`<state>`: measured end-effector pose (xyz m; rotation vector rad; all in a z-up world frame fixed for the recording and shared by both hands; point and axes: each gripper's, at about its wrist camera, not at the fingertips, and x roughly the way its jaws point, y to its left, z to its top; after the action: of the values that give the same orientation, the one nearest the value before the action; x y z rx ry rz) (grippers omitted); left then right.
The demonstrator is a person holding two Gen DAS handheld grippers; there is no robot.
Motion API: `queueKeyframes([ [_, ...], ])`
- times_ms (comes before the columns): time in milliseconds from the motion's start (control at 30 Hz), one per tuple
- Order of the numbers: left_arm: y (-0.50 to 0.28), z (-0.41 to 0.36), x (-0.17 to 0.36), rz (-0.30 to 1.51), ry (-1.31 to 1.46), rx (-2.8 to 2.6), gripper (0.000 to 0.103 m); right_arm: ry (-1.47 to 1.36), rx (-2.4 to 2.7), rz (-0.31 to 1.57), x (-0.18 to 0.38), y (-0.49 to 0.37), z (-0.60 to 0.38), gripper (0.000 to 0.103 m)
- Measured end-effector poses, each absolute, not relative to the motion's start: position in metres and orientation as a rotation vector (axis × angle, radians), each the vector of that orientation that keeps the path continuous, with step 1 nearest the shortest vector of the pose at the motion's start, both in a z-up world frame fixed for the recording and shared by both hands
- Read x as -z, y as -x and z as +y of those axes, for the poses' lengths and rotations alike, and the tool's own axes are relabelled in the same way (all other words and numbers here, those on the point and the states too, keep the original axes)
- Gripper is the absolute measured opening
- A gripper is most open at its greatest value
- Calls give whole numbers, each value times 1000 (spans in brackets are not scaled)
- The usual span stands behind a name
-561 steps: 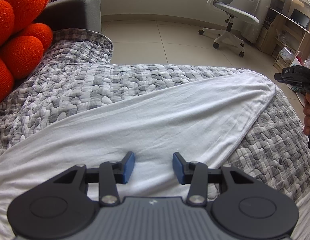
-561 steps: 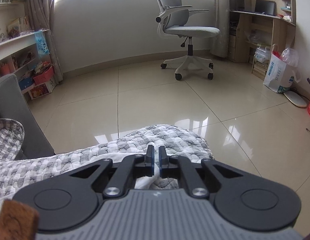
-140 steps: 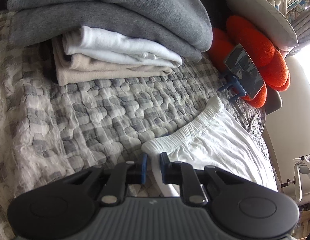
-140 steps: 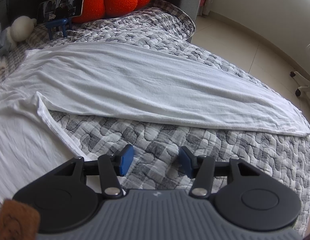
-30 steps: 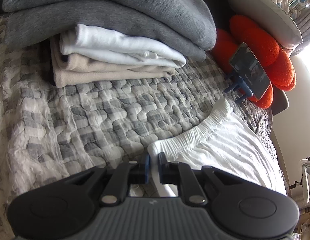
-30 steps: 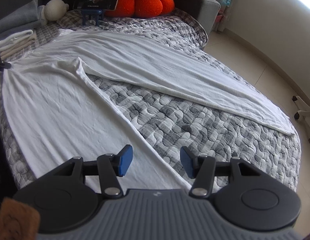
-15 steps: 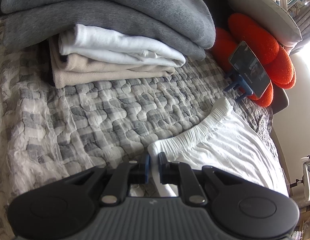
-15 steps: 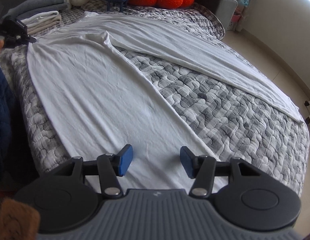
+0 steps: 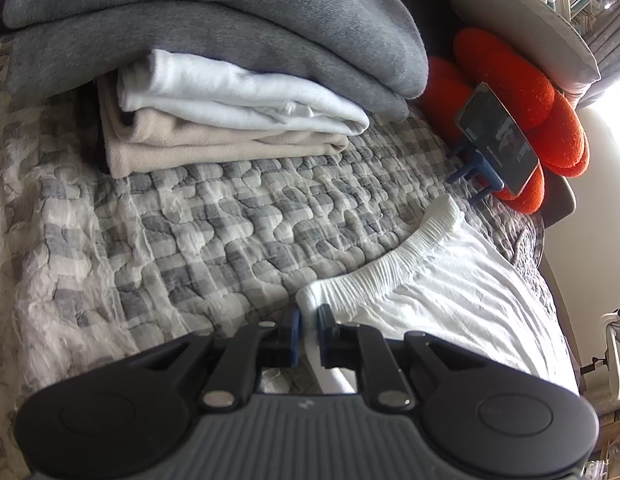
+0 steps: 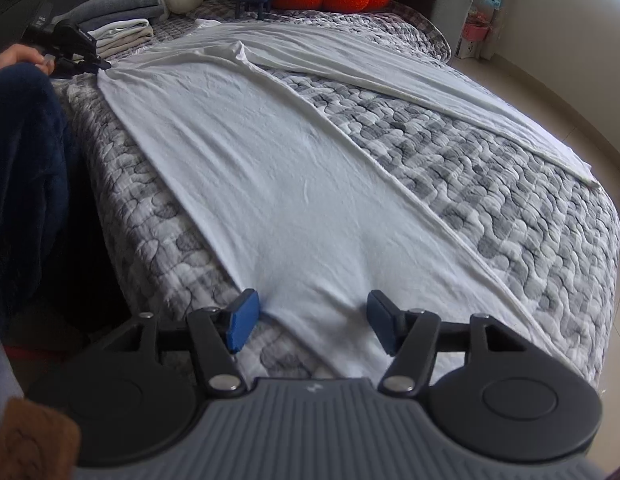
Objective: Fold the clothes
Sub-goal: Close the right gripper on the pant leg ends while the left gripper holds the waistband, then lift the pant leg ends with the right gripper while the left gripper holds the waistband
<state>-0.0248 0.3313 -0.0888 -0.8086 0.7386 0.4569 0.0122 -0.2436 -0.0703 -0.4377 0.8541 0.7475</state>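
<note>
White trousers (image 10: 278, 168) lie spread lengthwise on the quilted grey bed (image 10: 490, 184), their two legs apart in a V. My left gripper (image 9: 308, 322) is shut on the near corner of the ribbed elastic waistband (image 9: 394, 264). In the right wrist view that same left gripper (image 10: 100, 65) shows at the far left, pinching the waist end. My right gripper (image 10: 308, 316) stands open low over the cuff end of the near leg, its blue pads either side of the cloth.
A stack of folded clothes (image 9: 230, 120) sits under grey garments (image 9: 214, 32) at the bed's head. A phone on a blue stand (image 9: 496, 140) leans against orange cushions (image 9: 522, 92). A dark blue sleeve (image 10: 22, 152) is at the left. Tiled floor (image 10: 582, 100) lies to the right.
My right gripper has travelled down the near trouser leg toward its cuff end and stayed open. The left gripper has kept its grip on the waistband, almost still.
</note>
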Motion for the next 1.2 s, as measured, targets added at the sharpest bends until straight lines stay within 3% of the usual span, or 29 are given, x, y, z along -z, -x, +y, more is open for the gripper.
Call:
queueKeyframes([
  [400,22,334,88,755,813,-453,10,476,-480,847,66,10,-308,67],
  [533,20,334,87,764,809,-456,10,471,-374,838,68,6,-327,64],
  [567,20,334,87,764,809,-457,10,448,-370,841,68,4,-331,61],
  [633,20,333,87,763,809,-458,10,432,-373,848,67,2,-335,43],
  [733,21,334,87,762,814,-459,10,474,-347,843,68,3,-334,31],
  [1000,20,333,86,767,816,-465,9,515,-357,843,69,7,-338,30],
  [1067,19,332,85,767,812,-468,9,524,-362,838,70,7,-336,17],
  [1100,19,332,85,765,812,-470,9,527,-359,836,69,7,-335,4],
  [1200,20,330,82,755,815,-471,9,536,-350,827,68,6,-332,0],
])
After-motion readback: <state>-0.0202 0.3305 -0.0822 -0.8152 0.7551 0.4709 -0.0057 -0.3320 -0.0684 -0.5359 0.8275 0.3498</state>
